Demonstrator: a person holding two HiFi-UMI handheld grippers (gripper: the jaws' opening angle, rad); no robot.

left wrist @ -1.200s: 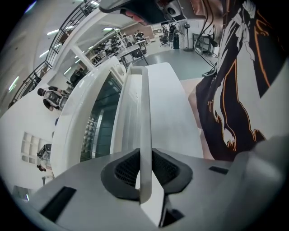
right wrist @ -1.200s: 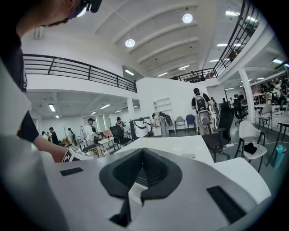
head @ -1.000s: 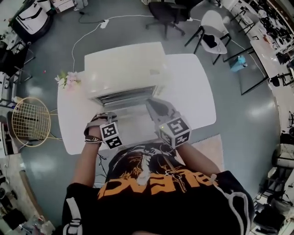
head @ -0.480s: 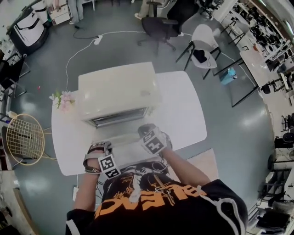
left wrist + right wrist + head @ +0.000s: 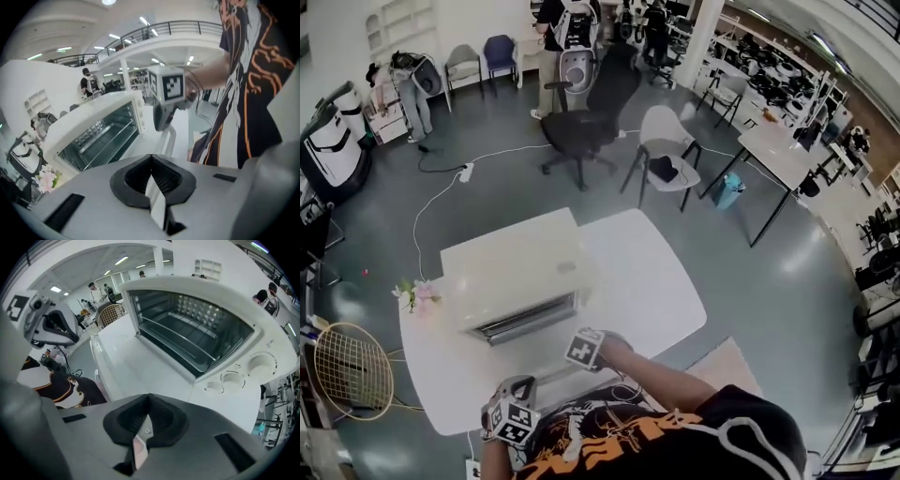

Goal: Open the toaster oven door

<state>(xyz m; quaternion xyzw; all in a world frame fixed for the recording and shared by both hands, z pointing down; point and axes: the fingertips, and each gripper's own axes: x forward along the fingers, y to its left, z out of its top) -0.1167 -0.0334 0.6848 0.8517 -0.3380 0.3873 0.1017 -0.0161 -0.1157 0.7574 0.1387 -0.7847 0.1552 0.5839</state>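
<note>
Toaster oven (image 5: 520, 281) door (image 5: 140, 366) down flat. Left claw (image 5: 151, 161) and right claw (image 5: 147, 401) pressed together, empty, held near body: opening looks done.

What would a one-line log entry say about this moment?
toaster oven door: open, folded down | left hand-held gripper: shut, empty | right hand-held gripper: shut, empty
</note>
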